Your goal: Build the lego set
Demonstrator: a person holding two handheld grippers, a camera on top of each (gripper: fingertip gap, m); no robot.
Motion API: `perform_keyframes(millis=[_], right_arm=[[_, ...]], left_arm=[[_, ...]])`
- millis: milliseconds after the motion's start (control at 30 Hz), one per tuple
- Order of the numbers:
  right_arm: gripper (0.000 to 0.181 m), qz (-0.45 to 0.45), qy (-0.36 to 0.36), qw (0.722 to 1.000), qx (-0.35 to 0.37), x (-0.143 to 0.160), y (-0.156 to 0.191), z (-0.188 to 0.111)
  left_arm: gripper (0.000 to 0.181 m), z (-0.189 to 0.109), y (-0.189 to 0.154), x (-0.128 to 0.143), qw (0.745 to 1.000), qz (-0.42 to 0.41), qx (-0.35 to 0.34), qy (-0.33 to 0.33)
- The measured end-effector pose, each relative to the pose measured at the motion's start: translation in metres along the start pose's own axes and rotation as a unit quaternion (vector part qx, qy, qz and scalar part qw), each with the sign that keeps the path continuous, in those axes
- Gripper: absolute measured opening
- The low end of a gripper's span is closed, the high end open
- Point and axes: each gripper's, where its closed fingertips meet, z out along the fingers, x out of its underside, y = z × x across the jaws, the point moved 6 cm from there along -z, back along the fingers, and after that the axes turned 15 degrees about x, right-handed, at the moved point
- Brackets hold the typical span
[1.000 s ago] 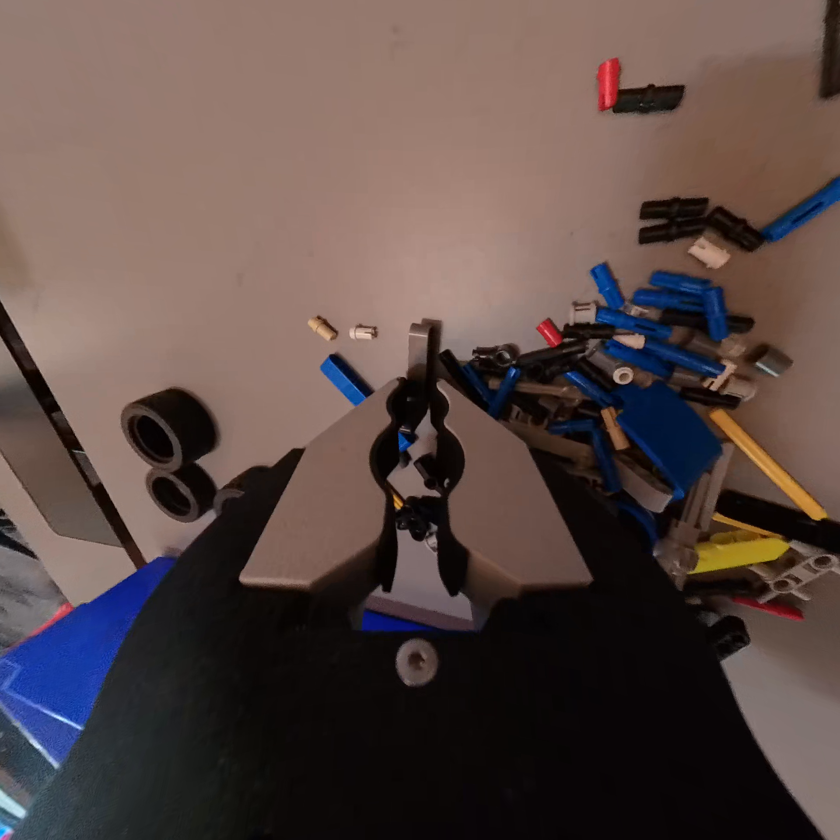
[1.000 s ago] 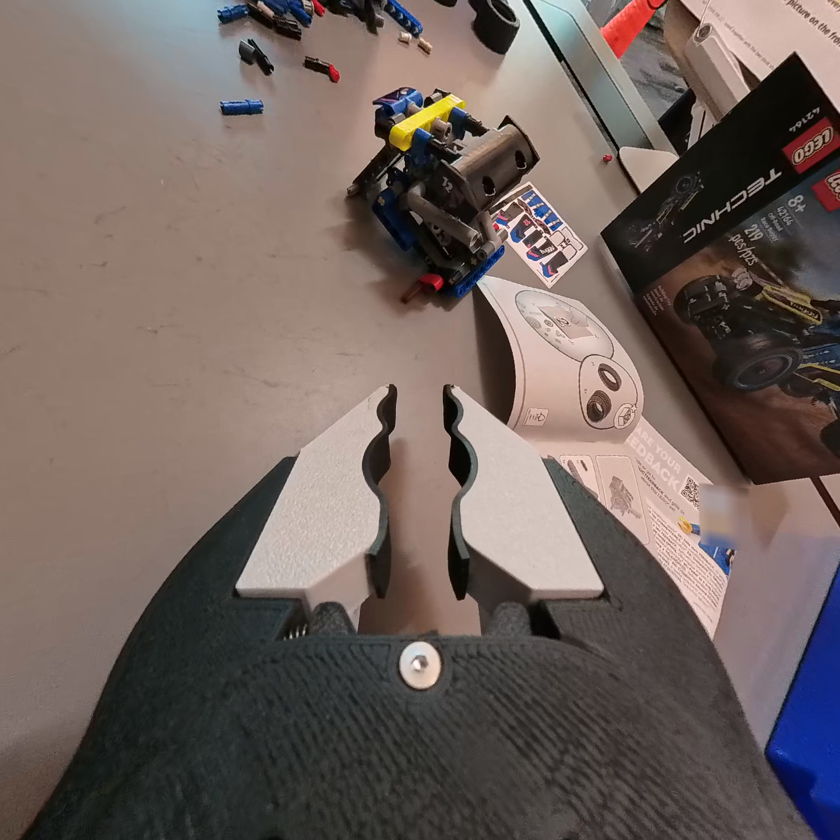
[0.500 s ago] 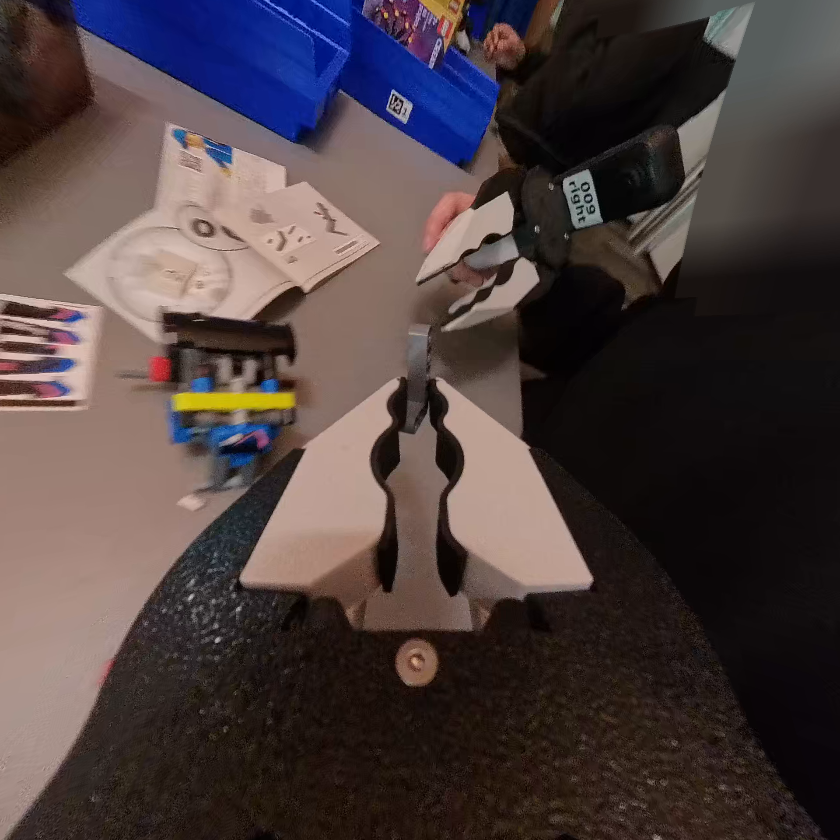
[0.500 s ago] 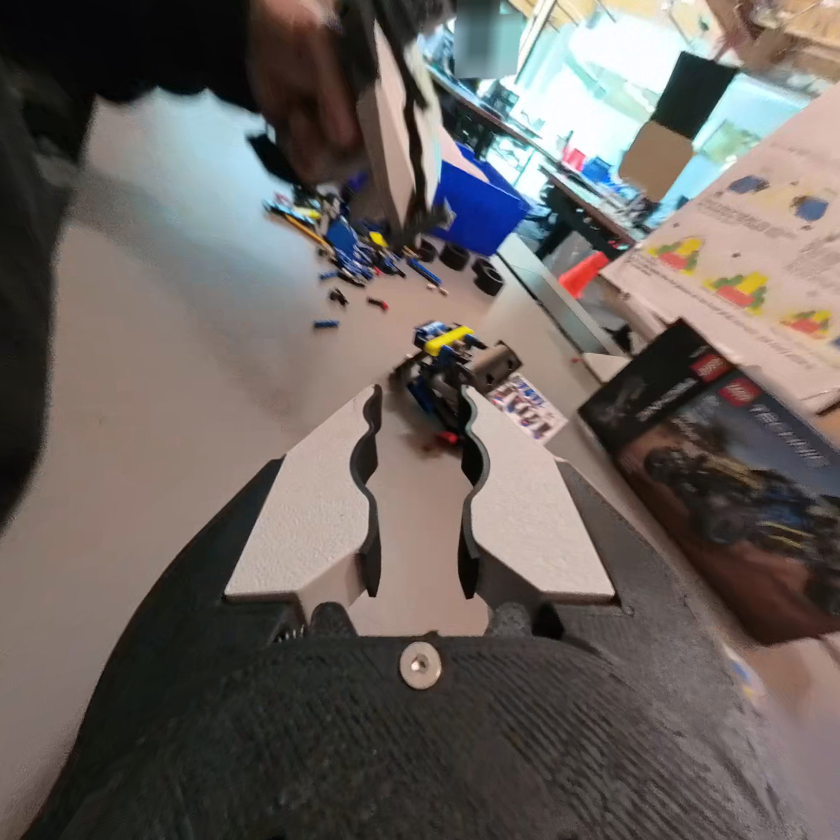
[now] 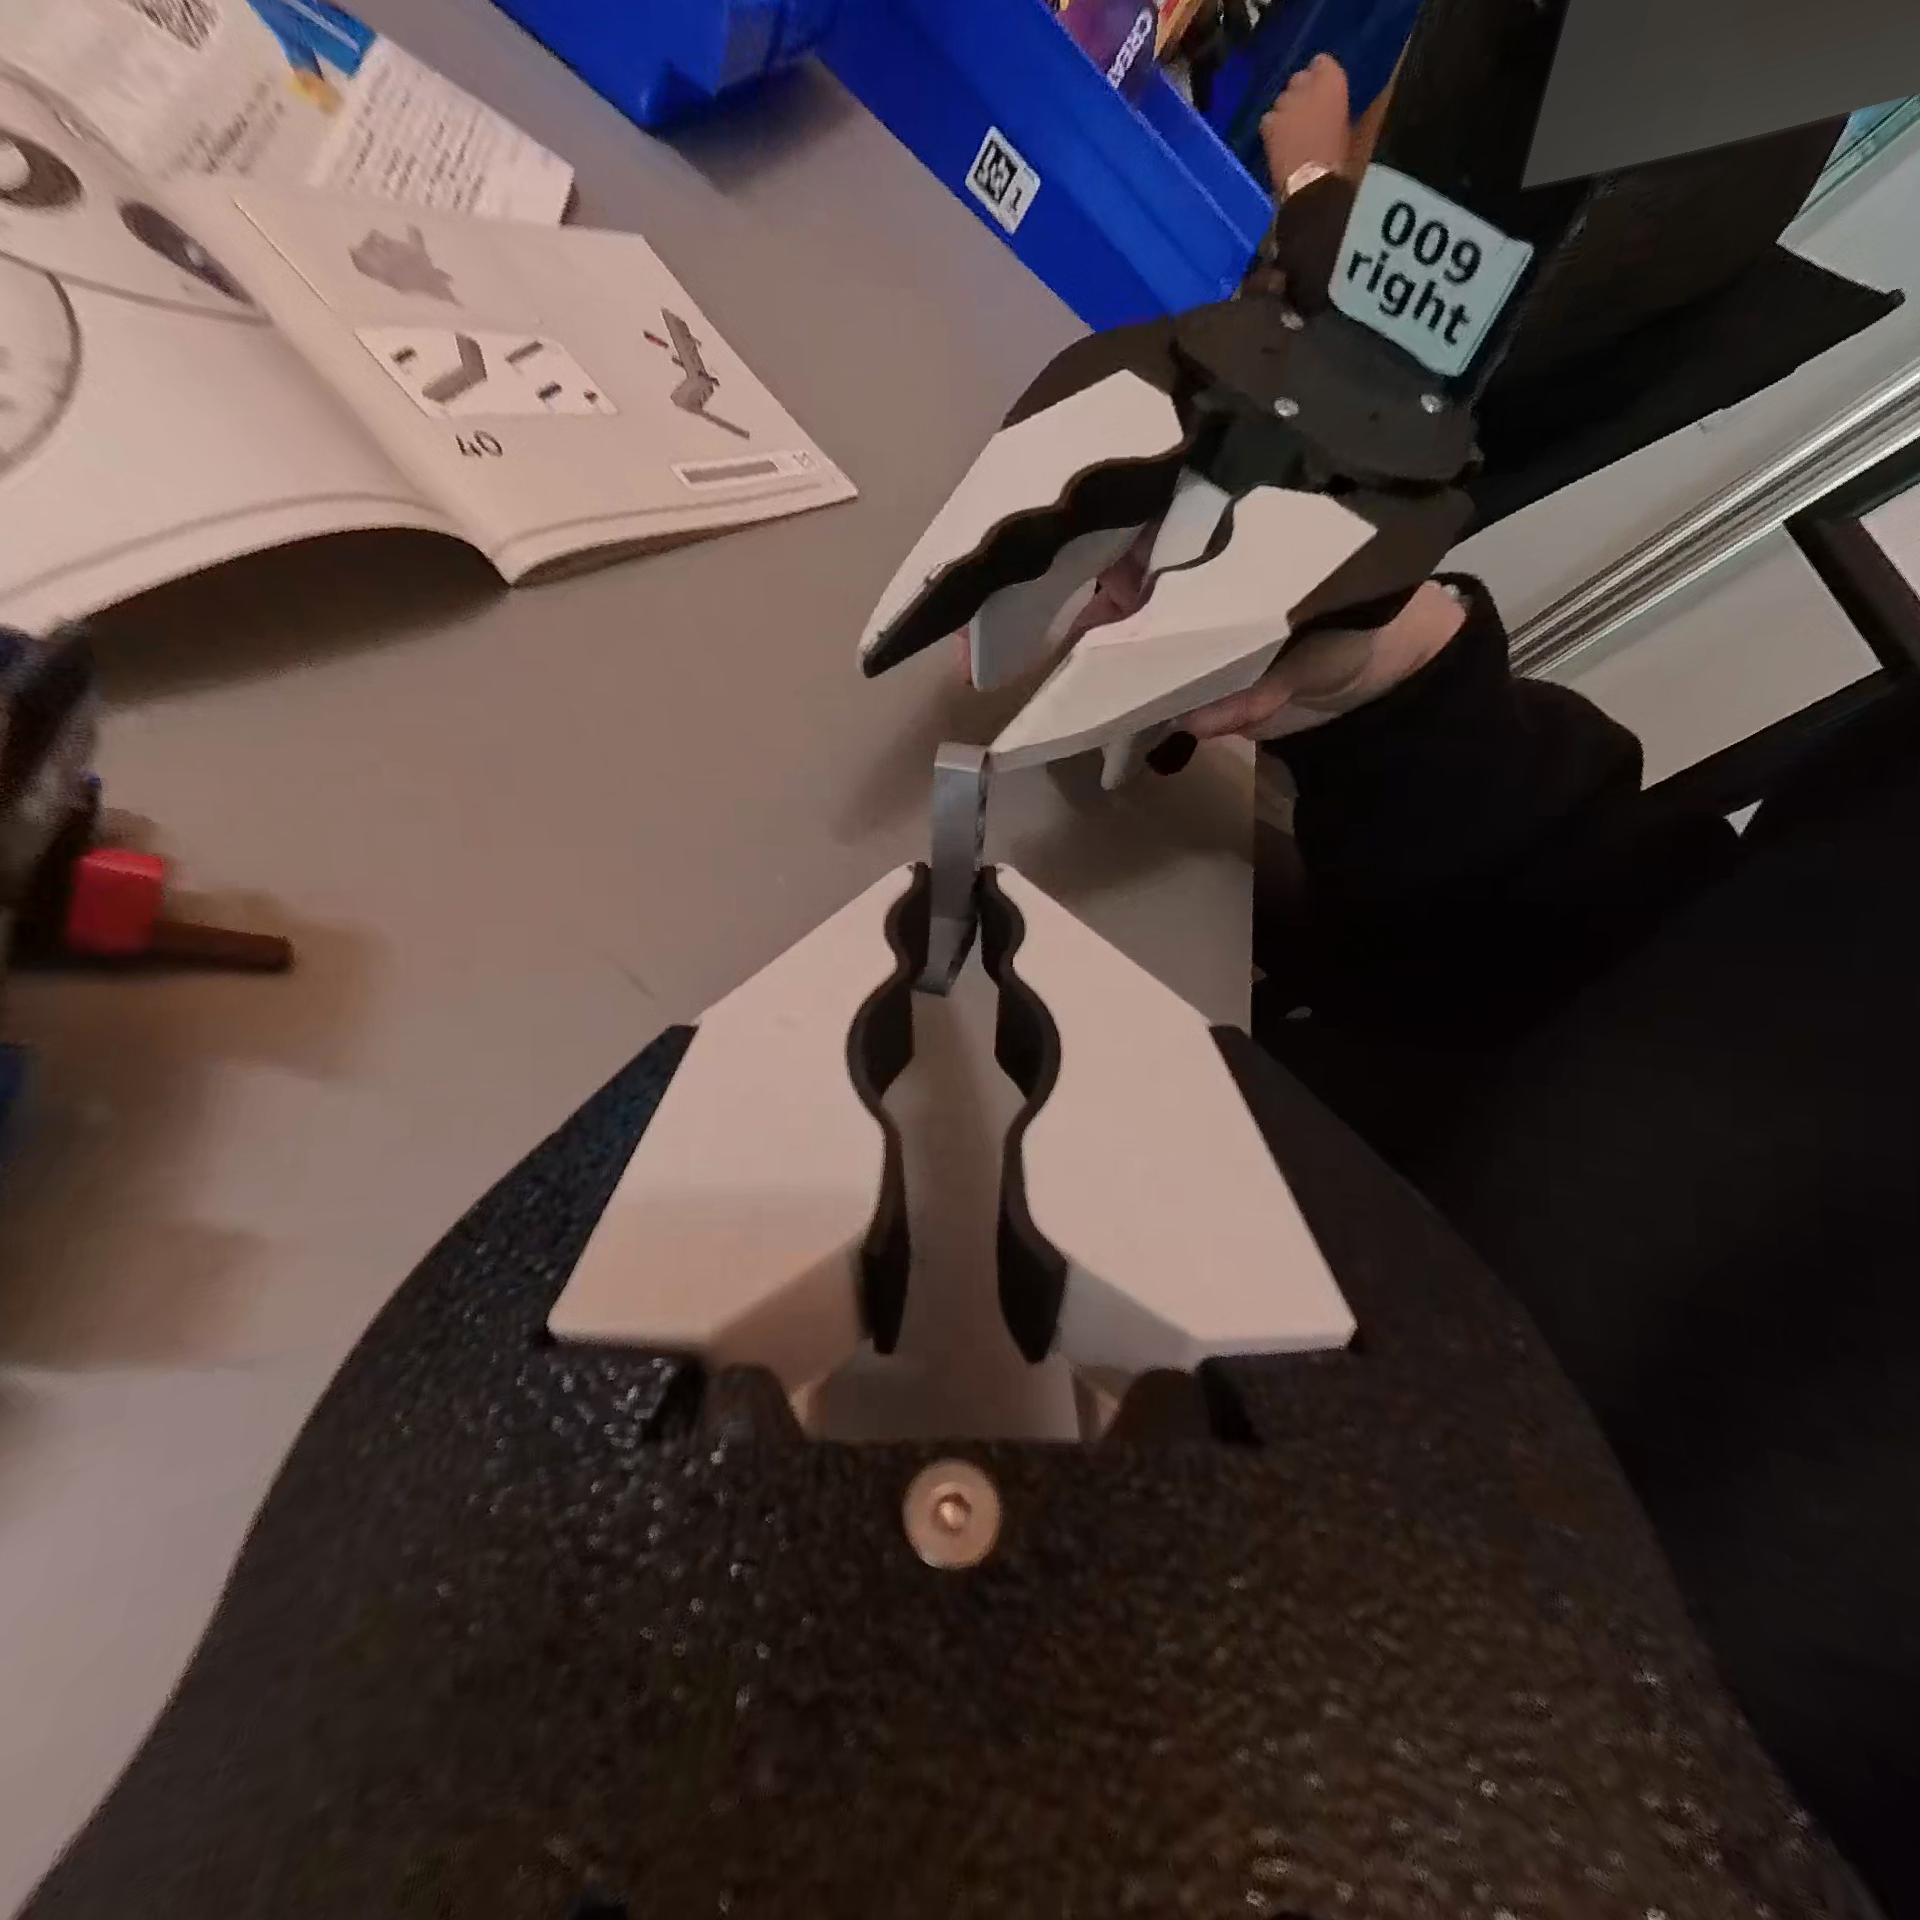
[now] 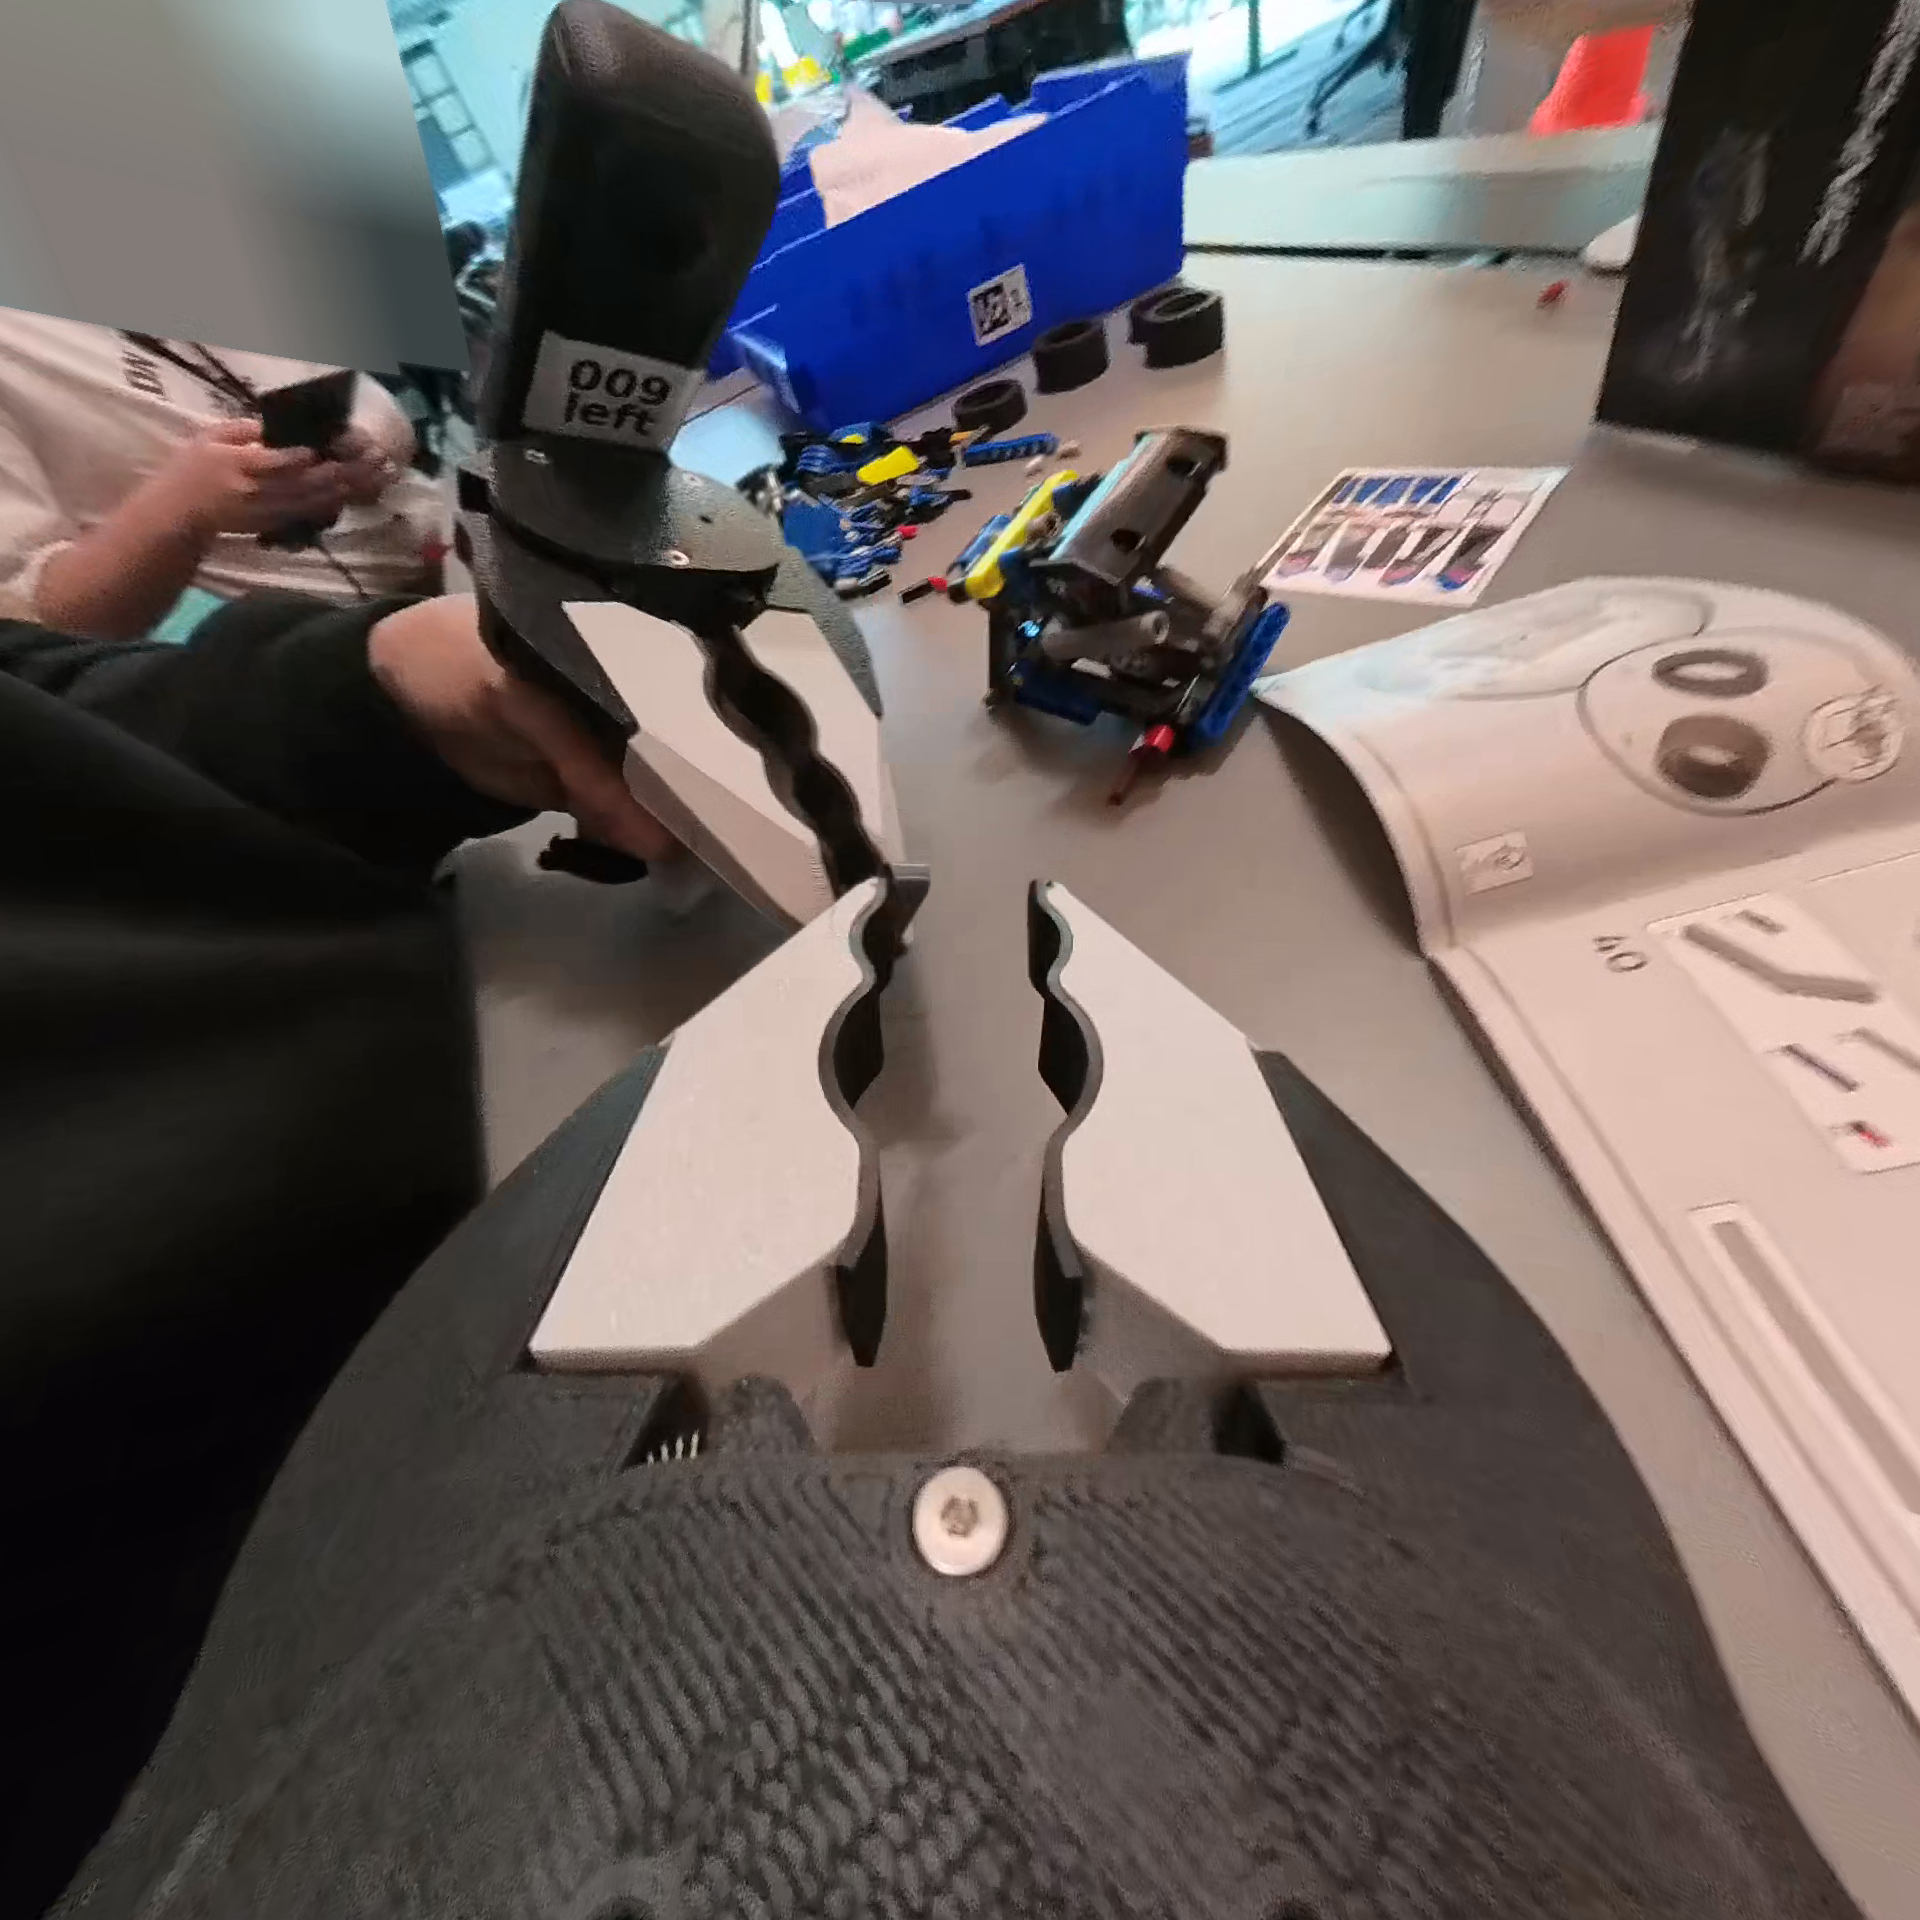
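My left gripper (image 5: 951, 883) is shut on a grey beam (image 5: 958, 821) that sticks up past its tips. My right gripper (image 5: 935, 707) is open in front of it, and its lower finger touches the top of the beam. In the right wrist view my right gripper (image 6: 961, 899) is open and empty. The left gripper (image 6: 831, 883) comes in from the upper left, with the beam's end (image 6: 914, 878) at my left fingertip. The part-built blue, yellow and grey model (image 6: 1112, 613) stands on the table behind them.
The open instruction booklet (image 6: 1662, 831) lies to the right, also in the left wrist view (image 5: 416, 395). A sticker sheet (image 6: 1403, 535), a pile of loose pieces (image 6: 873, 488), black tyres (image 6: 1070, 353), a blue bin (image 6: 966, 239) and the set's box (image 6: 1766, 229) lie farther back. A person (image 6: 208, 488) is at far left. Both grippers' tips are close together, under 4 cm apart.
My left gripper has carried the grey beam from the piece pile to the table's front. My right gripper has risen and turned towards it. The two now meet at the beam.
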Motion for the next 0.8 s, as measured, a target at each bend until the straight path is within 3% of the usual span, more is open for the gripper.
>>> perform_keyframes(millis=[133,200,333,433,567,800], right_arm=[[0.020,0.012,0.019,0.999,-0.049,0.004,0.005,0.001],[0.009,0.006,0.038,0.998,-0.041,0.007,0.003,0.003],[0.008,0.024,0.091,0.995,-0.029,0.014,-0.003,0.005],[0.008,0.099,0.135,0.986,0.002,0.023,-0.016,0.005],[0.008,0.143,0.145,0.979,0.033,0.029,-0.032,0.001],[0.008,0.118,0.190,0.974,0.043,0.034,-0.040,0.004]], left_arm=[[0.006,0.005,0.003,0.003,1.000,-0.002,-0.014,0.011],[0.006,0.008,0.003,0.004,1.000,0.002,-0.022,0.020],[0.006,0.013,0.007,0.008,0.998,0.019,-0.049,0.043],[0.011,0.014,0.007,0.008,0.992,0.080,-0.080,0.056],[0.023,0.018,0.008,0.013,0.970,0.171,-0.118,0.127],[0.020,0.026,0.012,0.018,0.959,0.186,-0.119,0.177]])
